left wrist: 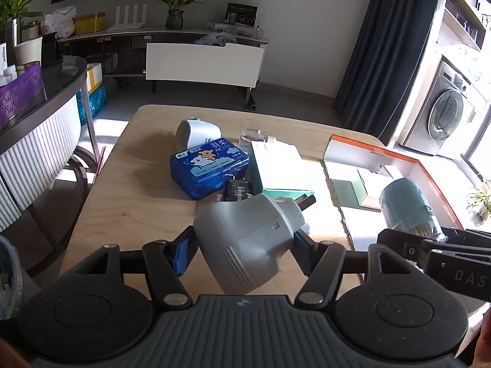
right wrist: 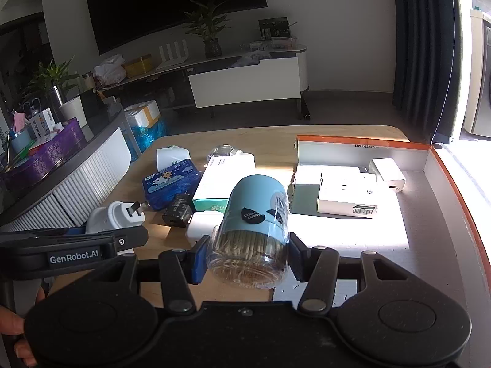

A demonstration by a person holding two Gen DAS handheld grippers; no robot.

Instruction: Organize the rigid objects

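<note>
My left gripper is shut on a grey plug adapter and holds it above the wooden table; the adapter also shows in the right wrist view. My right gripper is shut on a light blue toothpick jar with a clear base, held at the left edge of the orange-rimmed cardboard box. The jar also shows in the left wrist view. The box holds a white carton and a small white charger.
On the table lie a blue tissue pack, a white cup on its side, a clear glass, a white-and-teal box, a black charger and a white block. A dark counter stands left.
</note>
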